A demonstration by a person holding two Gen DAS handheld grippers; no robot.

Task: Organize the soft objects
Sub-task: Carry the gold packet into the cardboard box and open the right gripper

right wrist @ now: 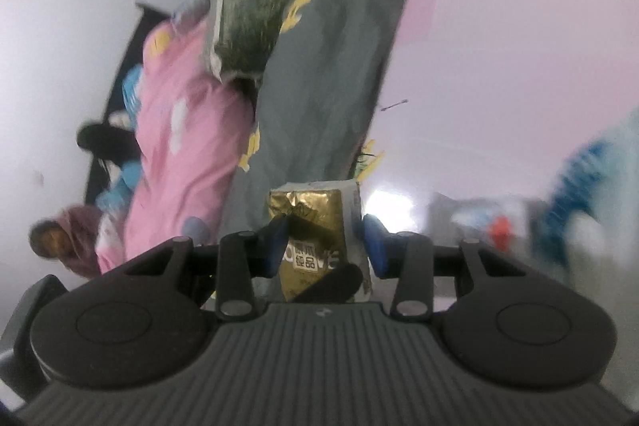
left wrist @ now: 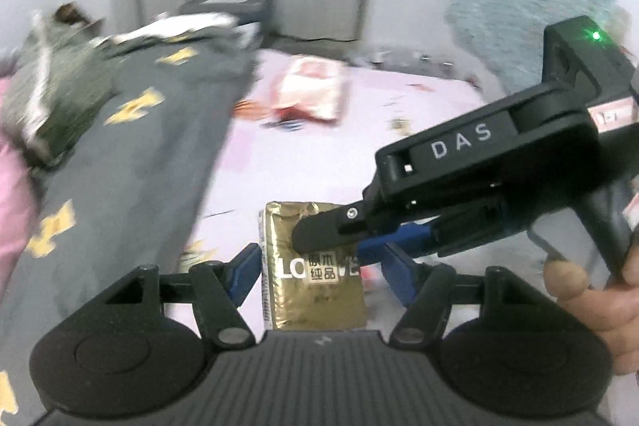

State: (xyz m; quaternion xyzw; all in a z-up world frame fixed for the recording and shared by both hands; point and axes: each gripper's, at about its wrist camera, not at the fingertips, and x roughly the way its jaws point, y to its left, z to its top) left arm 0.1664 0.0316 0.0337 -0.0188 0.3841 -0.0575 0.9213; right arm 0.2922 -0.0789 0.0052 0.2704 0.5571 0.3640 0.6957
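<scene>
A gold tissue pack [left wrist: 315, 290] with white printed characters sits between the blue pads of my left gripper [left wrist: 321, 266]. The left pad rests on its left edge; the right pad's tip is hidden behind the other gripper. My right gripper [left wrist: 339, 238] reaches in from the right, one black finger on the pack's top face and one blue pad beneath. In the right wrist view the pack [right wrist: 315, 222] fills the gap in my right gripper [right wrist: 325, 246], and the foil is dented at the left pad. The pack hangs above the pink sheet [left wrist: 399, 154].
A grey quilt with yellow marks [left wrist: 131, 154] and a green-grey cushion [left wrist: 52, 94] lie on the left. A pink quilt [right wrist: 183, 130] is beside them. A pink-white packet [left wrist: 311, 90] lies farther back on the sheet. A hand [left wrist: 591, 306] holds the right gripper.
</scene>
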